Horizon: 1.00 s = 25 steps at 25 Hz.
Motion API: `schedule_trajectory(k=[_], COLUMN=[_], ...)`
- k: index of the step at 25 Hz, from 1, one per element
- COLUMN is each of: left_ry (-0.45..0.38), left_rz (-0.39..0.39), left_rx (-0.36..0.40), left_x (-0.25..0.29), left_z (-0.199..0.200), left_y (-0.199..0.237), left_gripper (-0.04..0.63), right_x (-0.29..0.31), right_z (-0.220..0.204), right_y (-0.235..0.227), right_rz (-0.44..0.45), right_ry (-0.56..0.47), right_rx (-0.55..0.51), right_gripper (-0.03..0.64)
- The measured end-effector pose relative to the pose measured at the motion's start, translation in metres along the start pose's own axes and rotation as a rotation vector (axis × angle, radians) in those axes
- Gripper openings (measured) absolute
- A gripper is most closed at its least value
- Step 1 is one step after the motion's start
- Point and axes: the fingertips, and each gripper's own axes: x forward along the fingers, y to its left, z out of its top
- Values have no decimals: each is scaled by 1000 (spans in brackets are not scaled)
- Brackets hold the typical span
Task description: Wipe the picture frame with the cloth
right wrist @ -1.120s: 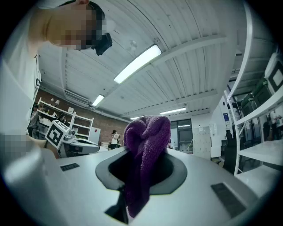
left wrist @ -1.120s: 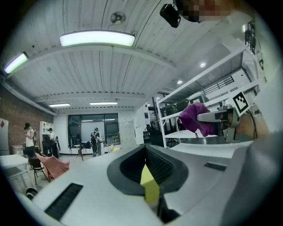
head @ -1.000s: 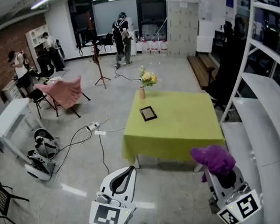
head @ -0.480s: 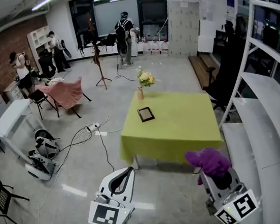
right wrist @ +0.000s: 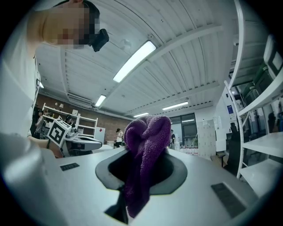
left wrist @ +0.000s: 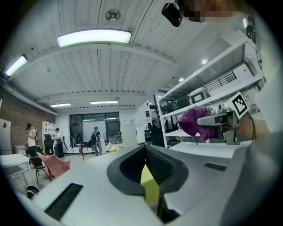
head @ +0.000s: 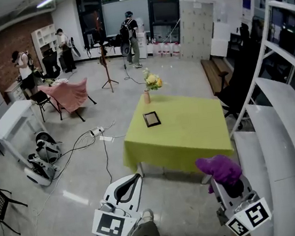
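Head view: the picture frame (head: 151, 119) lies flat on the green worktop (head: 193, 135), near its flower vase (head: 147, 96); the left tongs (head: 129, 184) and right tongs (head: 225, 177) are well apart from it. Left gripper view: left tongs pressed together, empty. Right gripper view: right tongs pinch the purple cloth (head: 220, 168).

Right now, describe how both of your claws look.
The left claw and right claw match: smooth white-grey shells, with black-rimmed tapering mouths and ribbed black pads. Each carries a white cube printed with black square markers: left cube, right cube.
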Motion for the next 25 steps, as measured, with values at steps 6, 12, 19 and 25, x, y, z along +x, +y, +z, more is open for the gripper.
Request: schedule_trajectory(k=[6,12,19,25], left_ry=[-9,-23,3,9], left_rz=[27,17,5,-5], left_rx=[-21,-10,-8,-20], left_x=[19,49,90,136], left_z=[-9,-18,-36,-42], left_y=[16,30,72,113], left_gripper=[8,8,8,8], right_x=[22,50,105,160], right_z=[-15,-32,-41,-52], right_y=[-7,-25,-45,-69], right_rz=[21,33,29,11], right_ry=[4,19,4,17], right_rx=[6,2,54,74], right_gripper=[87,89,88,89])
